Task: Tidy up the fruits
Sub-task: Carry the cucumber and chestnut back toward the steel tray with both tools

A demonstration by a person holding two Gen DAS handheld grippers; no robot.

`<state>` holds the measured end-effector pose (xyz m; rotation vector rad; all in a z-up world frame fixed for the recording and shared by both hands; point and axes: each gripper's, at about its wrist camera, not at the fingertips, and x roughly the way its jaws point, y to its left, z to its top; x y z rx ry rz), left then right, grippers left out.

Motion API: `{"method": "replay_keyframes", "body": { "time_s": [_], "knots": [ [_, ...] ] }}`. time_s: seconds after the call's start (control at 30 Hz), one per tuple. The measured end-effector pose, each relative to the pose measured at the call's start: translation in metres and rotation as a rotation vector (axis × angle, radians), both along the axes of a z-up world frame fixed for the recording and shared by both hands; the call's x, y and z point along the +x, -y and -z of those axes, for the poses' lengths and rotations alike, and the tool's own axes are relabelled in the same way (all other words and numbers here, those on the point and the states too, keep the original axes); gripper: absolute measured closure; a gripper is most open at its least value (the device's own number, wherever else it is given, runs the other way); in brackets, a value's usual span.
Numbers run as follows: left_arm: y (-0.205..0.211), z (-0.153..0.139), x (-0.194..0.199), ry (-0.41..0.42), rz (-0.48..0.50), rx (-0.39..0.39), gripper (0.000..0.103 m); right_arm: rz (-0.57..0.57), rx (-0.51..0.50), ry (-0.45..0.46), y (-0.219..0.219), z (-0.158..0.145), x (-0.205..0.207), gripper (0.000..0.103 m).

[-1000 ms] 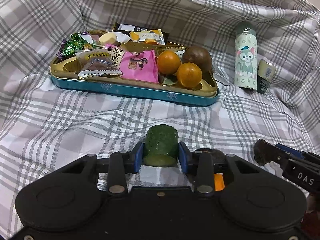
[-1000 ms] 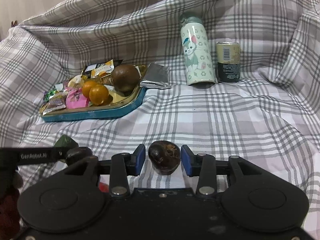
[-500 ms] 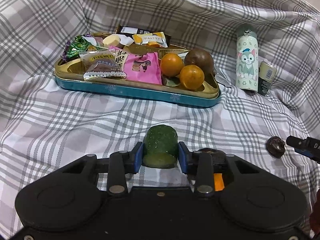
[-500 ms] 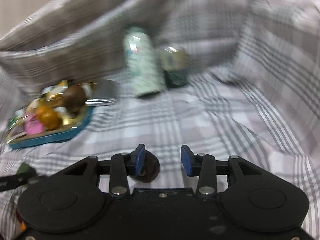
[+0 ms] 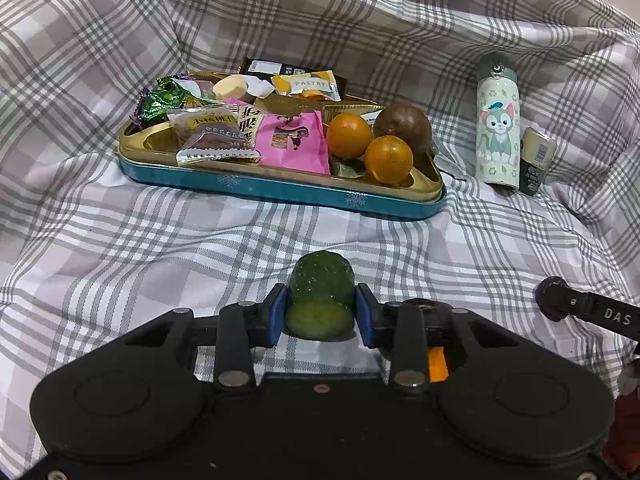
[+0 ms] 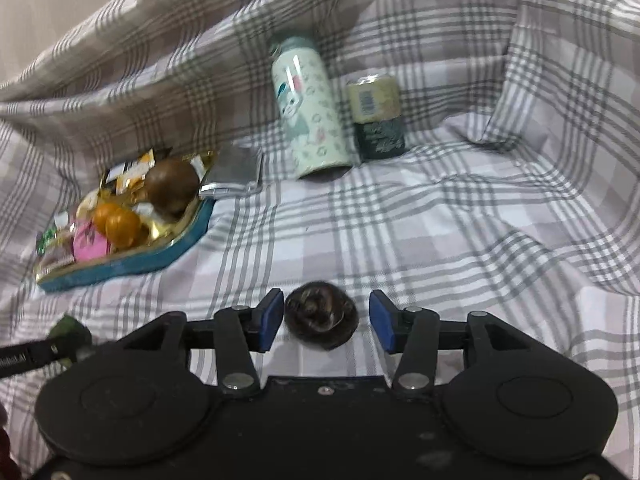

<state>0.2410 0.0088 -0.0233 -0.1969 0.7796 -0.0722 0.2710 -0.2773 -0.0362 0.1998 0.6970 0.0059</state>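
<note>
**Inspector:** Reading labels first. One yellow wrapper (image 5: 306,85) in the tin tray (image 5: 280,192) reads "PASTRY". The clear packet (image 5: 212,136) and the pink packet (image 5: 294,142) carry print I cannot make out. The right hand-held gripper (image 5: 560,306), seen from the left camera, shows "DAS" on its finger. The bottle (image 5: 498,120) bears a cartoon cat, and the can (image 5: 536,160) stands just beside it, its print too small to read.

**Clerk:** And the fruit?

**Inspector:** Two oranges (image 5: 370,146) and a brown fruit (image 5: 404,128) sit at the right end of the tray. The left hand-held gripper (image 5: 320,310) is clamped on a green fruit (image 5: 322,300), both blue pads pressed to its sides; its jaws have just been closing. The right hand-held gripper (image 6: 326,318) has just been opening: its jaws stand apart, and the dark round fruit (image 6: 320,314) lies free between them on the checked cloth (image 6: 440,220), touching neither pad as far as I can tell.

**Clerk:** Edges and room?

**Inspector:** The tray's blue wall faces the left hand-held gripper, with bare cloth between them. A silver packet (image 6: 234,172) lies against the tray's right end. Cloth folds rise behind and at the right, and flat cloth lies open between the tray, the bottle and the right hand-held gripper.
</note>
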Motion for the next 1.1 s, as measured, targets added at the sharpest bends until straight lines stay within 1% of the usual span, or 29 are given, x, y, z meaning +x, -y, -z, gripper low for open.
{"method": "replay_keyframes", "body": {
  "time_s": [0.13,0.3,0.4,0.5,0.67,0.77,0.9,1.1],
  "knots": [
    [0.0,0.0,-0.001,0.001,0.003,0.003,0.058,0.003,-0.012,-0.024,-0.004,0.005,0.004,0.049],
    [-0.001,0.0,-0.001,-0.002,0.002,-0.006,0.058,0.008,-0.054,-0.006,-0.009,0.008,0.006,0.048],
    [-0.001,0.0,-0.001,-0.002,0.0,-0.007,0.058,-0.008,-0.097,0.003,-0.014,0.01,0.006,0.048],
    [-0.001,0.0,-0.001,-0.001,-0.001,-0.004,0.058,-0.032,-0.135,-0.002,-0.018,0.012,0.006,0.057],
    [-0.002,-0.001,-0.002,0.01,-0.016,0.003,0.058,-0.036,-0.161,0.004,-0.02,0.011,0.004,0.057],
    [-0.004,-0.004,-0.004,0.026,-0.026,0.002,0.058,-0.024,-0.153,0.014,-0.019,0.008,0.003,0.057],
    [-0.006,-0.008,-0.011,0.057,-0.039,0.007,0.059,-0.013,-0.155,0.053,-0.017,0.003,-0.003,0.057],
    [-0.006,-0.024,-0.03,0.115,-0.011,0.01,0.059,-0.018,-0.158,0.089,-0.017,-0.004,-0.016,0.057]
  ]
}}
